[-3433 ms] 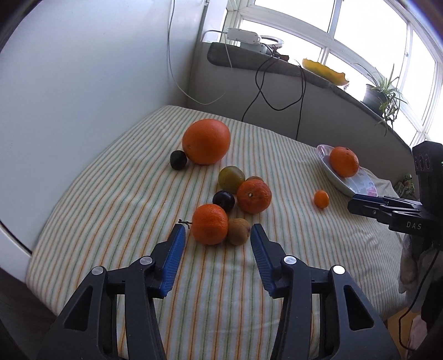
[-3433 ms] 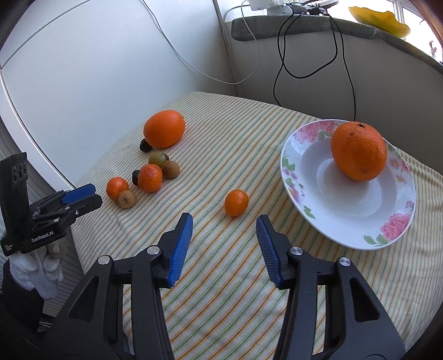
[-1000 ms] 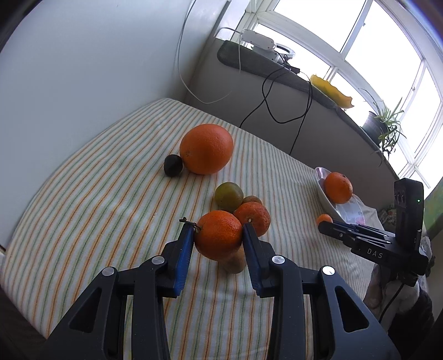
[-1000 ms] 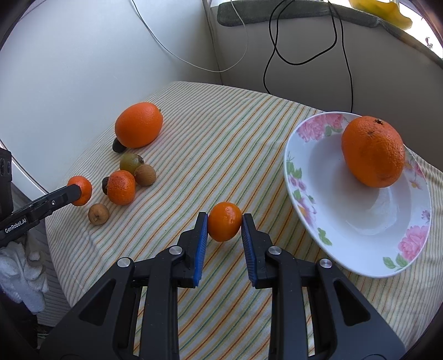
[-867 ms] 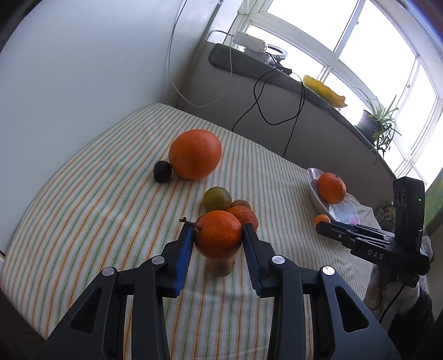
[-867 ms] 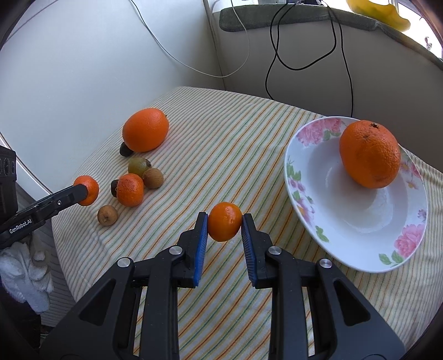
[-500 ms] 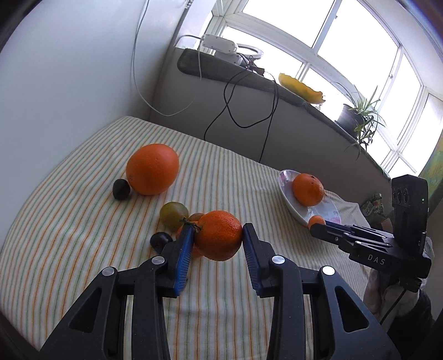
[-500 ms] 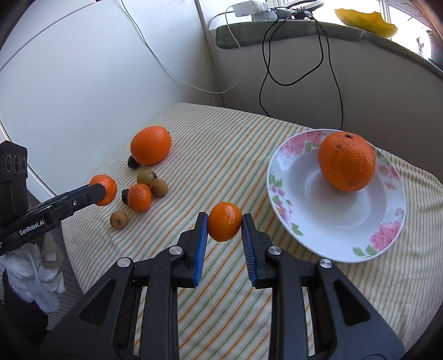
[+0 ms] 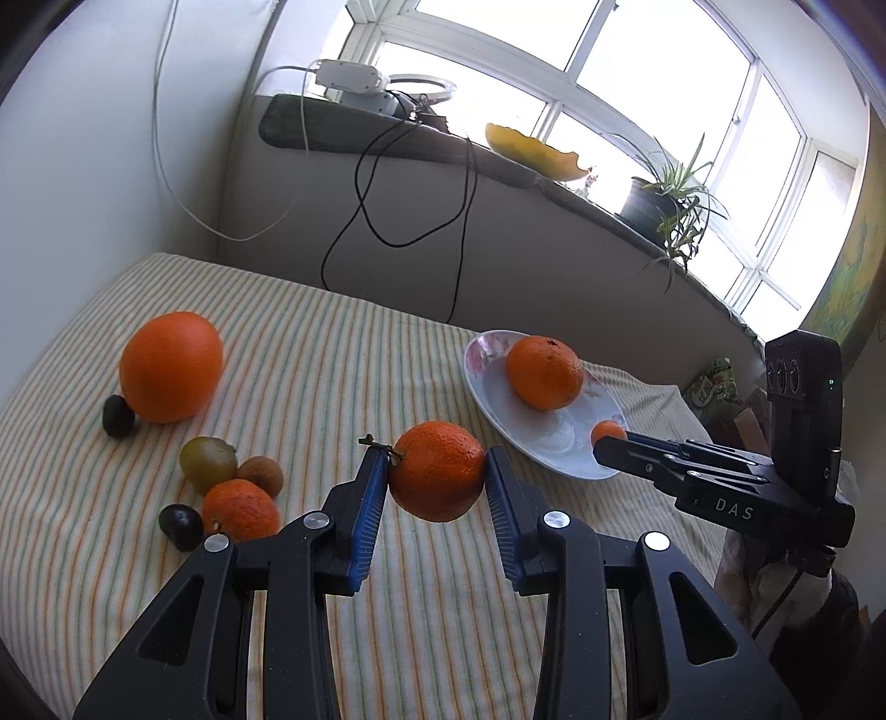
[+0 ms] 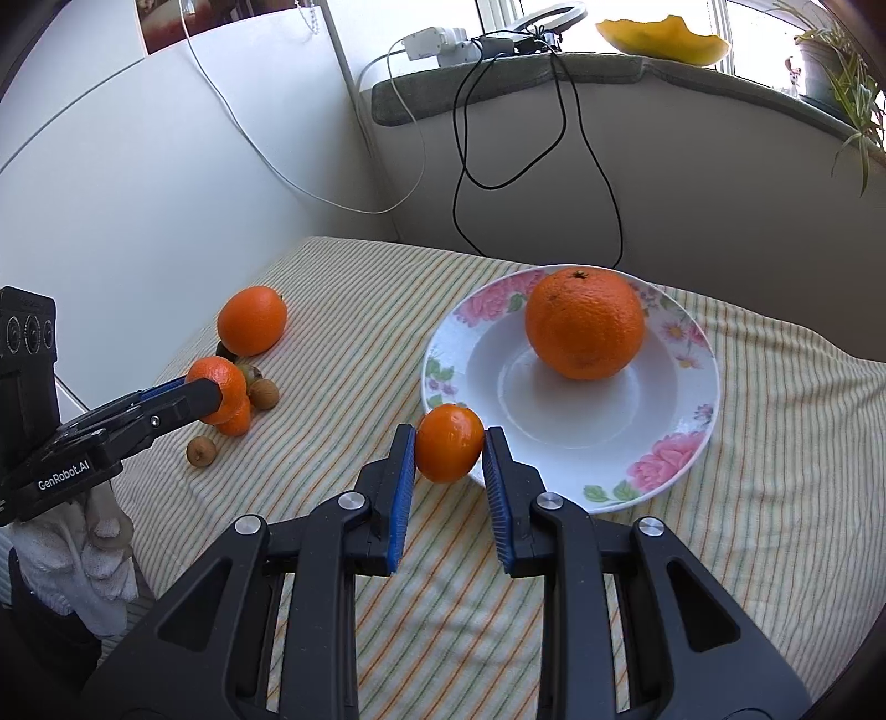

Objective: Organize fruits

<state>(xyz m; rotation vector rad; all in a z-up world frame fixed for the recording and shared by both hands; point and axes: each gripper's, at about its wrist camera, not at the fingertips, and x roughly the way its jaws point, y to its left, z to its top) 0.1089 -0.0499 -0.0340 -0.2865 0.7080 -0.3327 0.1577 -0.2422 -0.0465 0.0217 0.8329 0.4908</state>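
Note:
My left gripper (image 9: 436, 481) is shut on a stemmed tangerine (image 9: 437, 471), held above the striped cloth left of the flowered plate (image 9: 487, 382). My right gripper (image 10: 447, 450) is shut on a small mandarin (image 10: 448, 442), held at the near left rim of the plate (image 10: 686, 459). A large orange (image 10: 584, 323) lies in the plate. A second large orange (image 9: 170, 365), another tangerine (image 9: 241, 509), a green fruit (image 9: 206, 463), a brown fruit (image 9: 260, 475) and two dark fruits (image 9: 180, 526) lie on the cloth at the left.
A small brown fruit (image 10: 200, 451) lies alone near the table's left edge. A grey wall with hanging black cables (image 9: 387, 221) bounds the table at the back. A sill above holds a power strip (image 10: 437, 41), a yellow dish (image 10: 662, 34) and a potted plant (image 9: 670, 205).
Both grippers have closed on their fruits and lifted them. The left one has carried its tangerine right toward the plate; the right one has brought the mandarin to the plate's rim.

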